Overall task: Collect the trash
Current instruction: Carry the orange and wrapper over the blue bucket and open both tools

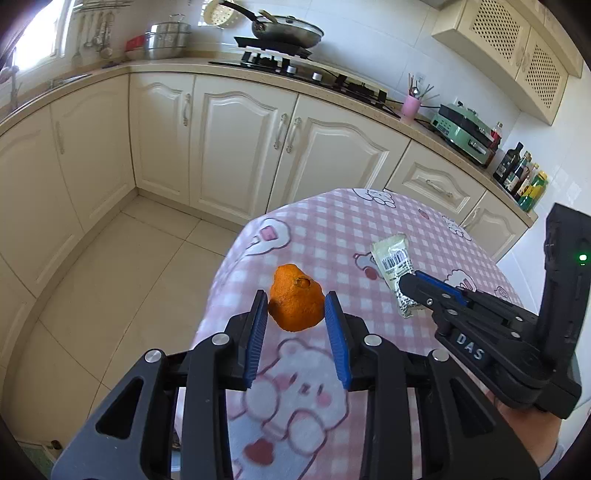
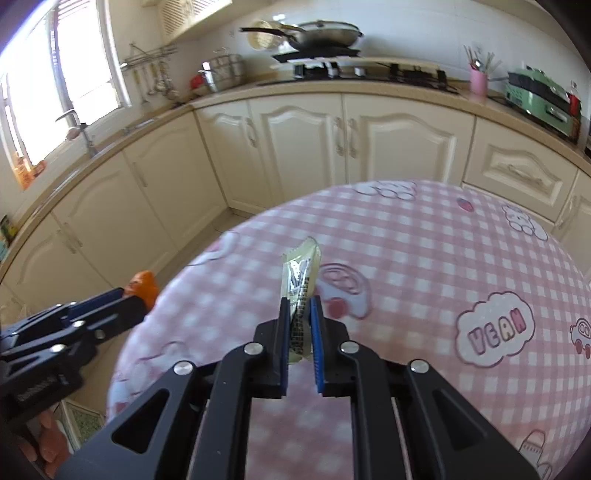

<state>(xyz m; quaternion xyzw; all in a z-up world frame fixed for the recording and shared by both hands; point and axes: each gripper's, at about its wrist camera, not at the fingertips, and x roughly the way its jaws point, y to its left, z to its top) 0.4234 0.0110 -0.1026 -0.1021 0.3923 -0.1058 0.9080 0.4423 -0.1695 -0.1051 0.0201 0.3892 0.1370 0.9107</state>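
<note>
A home kitchen: cream panelled cabinets (image 1: 236, 147) beneath a beige countertop (image 1: 173, 66) bearing a black gas hob (image 1: 295, 68), steel frying pan (image 1: 288, 29) and steel pot (image 1: 166, 40).

Cream panelled cabinets (image 1: 236, 147) run along the far side and turn the corner at left under a beige countertop (image 2: 369, 90). Pale floor tiles (image 1: 110, 280) lie below. White wall tiles (image 1: 369, 44) back a black gas hob (image 1: 295, 68). Daylight pours through the window (image 2: 74, 74) at left.

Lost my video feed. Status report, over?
Left gripper clamped on orange peel. Right gripper shut on snack wrapper. Both above checkered tablecloth. Nothing obstructing.
</note>
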